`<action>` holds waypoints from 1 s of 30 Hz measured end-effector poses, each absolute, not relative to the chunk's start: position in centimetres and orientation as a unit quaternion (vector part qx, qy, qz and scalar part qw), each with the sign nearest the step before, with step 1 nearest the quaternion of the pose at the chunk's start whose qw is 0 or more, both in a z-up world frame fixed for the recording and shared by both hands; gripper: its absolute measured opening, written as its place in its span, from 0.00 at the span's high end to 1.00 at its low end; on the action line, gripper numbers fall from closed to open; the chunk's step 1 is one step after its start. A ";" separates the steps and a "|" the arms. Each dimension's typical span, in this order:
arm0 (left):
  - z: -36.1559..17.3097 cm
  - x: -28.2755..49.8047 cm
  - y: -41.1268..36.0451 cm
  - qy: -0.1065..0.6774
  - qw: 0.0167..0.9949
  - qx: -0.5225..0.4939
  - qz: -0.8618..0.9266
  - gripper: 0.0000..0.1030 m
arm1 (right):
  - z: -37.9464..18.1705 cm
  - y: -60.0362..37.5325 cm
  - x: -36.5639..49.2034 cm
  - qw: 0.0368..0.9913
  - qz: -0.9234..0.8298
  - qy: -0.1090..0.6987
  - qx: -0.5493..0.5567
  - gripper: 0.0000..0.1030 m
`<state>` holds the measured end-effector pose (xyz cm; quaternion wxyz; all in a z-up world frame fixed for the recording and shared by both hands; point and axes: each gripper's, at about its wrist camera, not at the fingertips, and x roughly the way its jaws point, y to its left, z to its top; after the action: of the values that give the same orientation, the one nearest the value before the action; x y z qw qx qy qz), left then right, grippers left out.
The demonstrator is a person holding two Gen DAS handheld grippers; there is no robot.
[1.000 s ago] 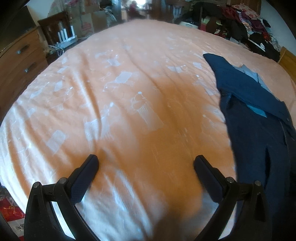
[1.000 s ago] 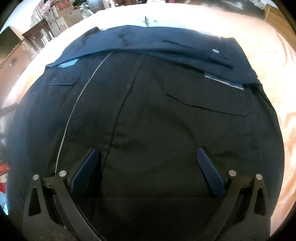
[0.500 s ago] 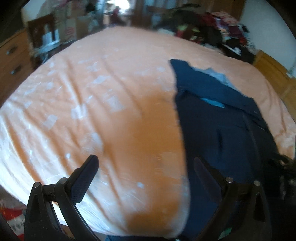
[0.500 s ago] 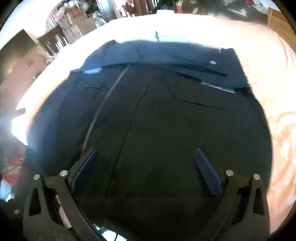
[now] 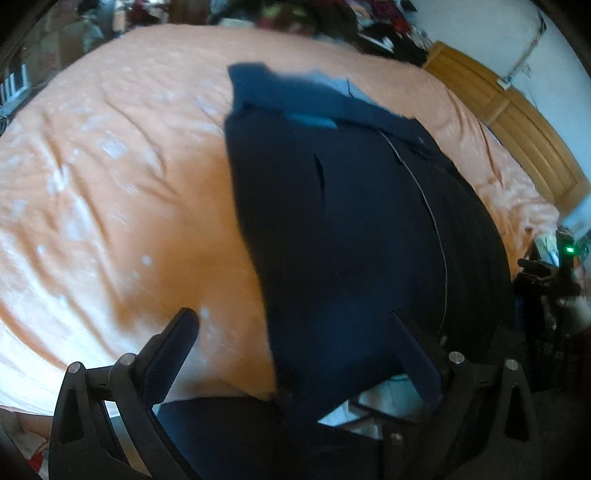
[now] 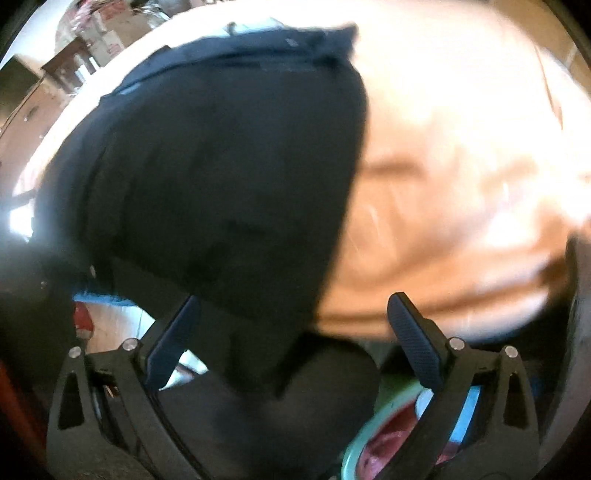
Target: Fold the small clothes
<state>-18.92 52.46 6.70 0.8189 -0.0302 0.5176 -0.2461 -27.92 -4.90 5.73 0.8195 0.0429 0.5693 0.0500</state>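
Both the left gripper (image 5: pixel 295 354) and right gripper (image 6: pixel 291 332) are hanging spread and empty over the near hem of the dark navy cloth garment (image 5: pixel 351 229) lying on the orange patterned bedspread (image 5: pixel 110 184); each should be pinching one hem corner squarely, lifting evenly.

The bed (image 5: pixel 110 192) has lots of bare orange room from 9 to 11 o'clock in the left view. The dark clothes (image 5: pixel 351 229) cover it from 12 to 4 o'clock. A wooden board (image 5: pixel 517 122) and a clothes pile (image 5: pixel 388 33) block the far edge.
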 end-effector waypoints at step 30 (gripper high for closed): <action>4.2 -20.3 51.7 0.601 0.743 -0.028 -0.293 0.47 | 2.2 -4.5 -27.4 0.764 0.156 0.593 0.203 0.39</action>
<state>-20.26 51.67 4.17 0.7432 -0.0277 0.6006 -0.2934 -27.41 -4.46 2.24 0.7637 0.2032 0.5925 0.1563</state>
